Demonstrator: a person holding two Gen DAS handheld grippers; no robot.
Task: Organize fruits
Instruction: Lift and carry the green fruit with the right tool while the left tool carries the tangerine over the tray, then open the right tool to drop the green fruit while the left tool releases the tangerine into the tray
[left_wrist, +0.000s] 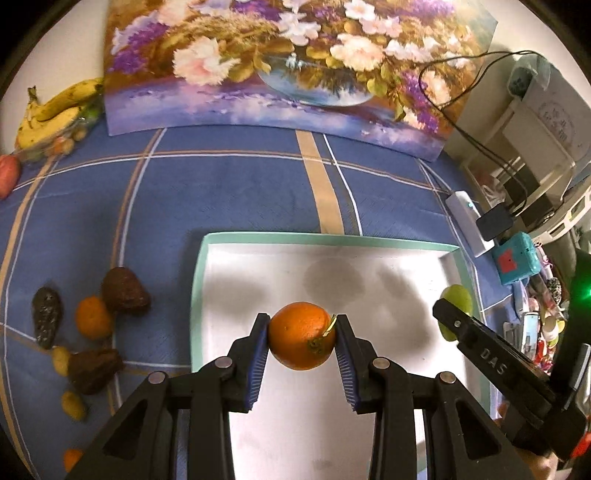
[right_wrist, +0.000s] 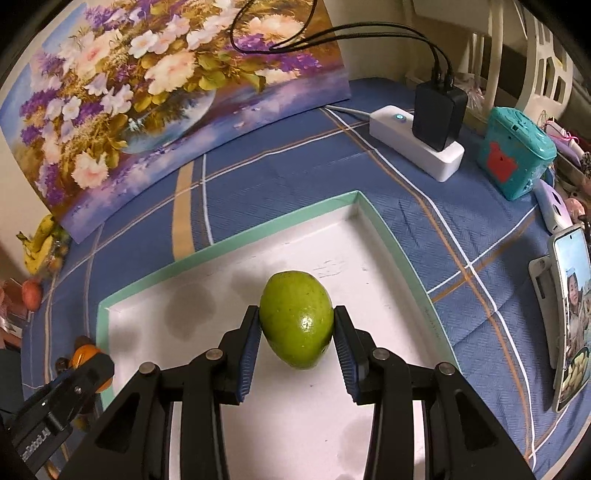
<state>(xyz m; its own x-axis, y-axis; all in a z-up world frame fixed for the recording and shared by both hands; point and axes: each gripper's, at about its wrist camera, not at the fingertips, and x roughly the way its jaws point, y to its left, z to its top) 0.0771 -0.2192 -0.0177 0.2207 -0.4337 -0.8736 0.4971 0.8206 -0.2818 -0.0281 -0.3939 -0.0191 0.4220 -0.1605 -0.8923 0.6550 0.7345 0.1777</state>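
Holding an orange (left_wrist: 301, 335) between its pads, left gripper (left_wrist: 301, 338) hangs over the white tray (left_wrist: 258, 238); right gripper (right_wrist: 297, 325) clamps a green mango (right_wrist: 296, 319).

my right gripper (left_wrist: 452, 321) hides most of the green fruit (left_wrist: 458, 297); an orange fruit (left_wrist: 72, 459) is cut off behind my finger; the red fruit (left_wrist: 8, 175) leaves the edge.
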